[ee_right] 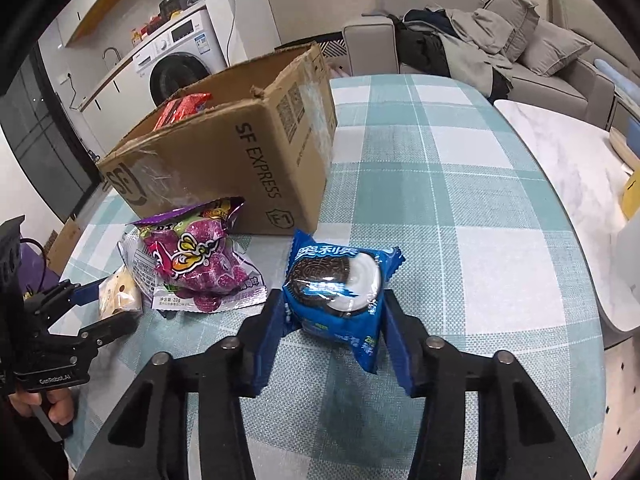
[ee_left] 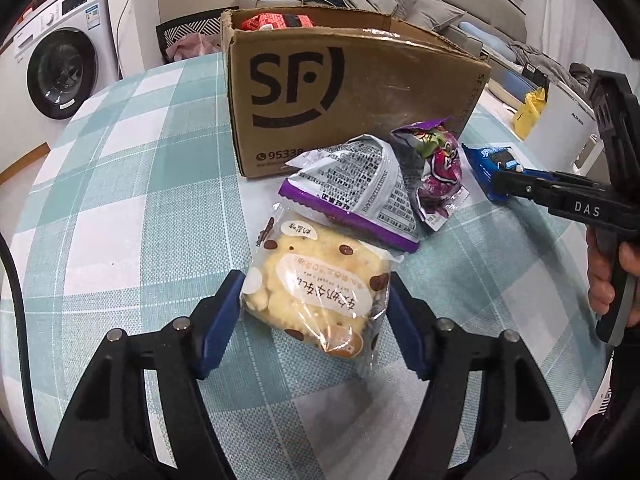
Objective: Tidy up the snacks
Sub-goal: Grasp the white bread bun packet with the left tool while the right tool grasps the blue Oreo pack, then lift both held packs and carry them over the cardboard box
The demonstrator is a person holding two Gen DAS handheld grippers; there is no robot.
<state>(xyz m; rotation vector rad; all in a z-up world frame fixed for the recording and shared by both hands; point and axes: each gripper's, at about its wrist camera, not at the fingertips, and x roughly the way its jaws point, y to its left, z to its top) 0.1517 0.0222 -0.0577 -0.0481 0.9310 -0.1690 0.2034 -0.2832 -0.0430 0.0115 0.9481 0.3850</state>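
Reading "SF EXPRESS": cardboard box (ee_right: 240, 160)

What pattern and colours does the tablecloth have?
The tablecloth is a teal and white plaid check with thin white lines, clearest in the right wrist view.

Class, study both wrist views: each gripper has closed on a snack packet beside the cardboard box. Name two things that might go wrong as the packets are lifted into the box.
1. The left gripper pinches the soft bread packet through loose, crinkly wrapping; it may slip out or the bread get squashed.
2. The right gripper holds the Oreo packet near its lower end, so it may swing and catch the rim of the cardboard box.
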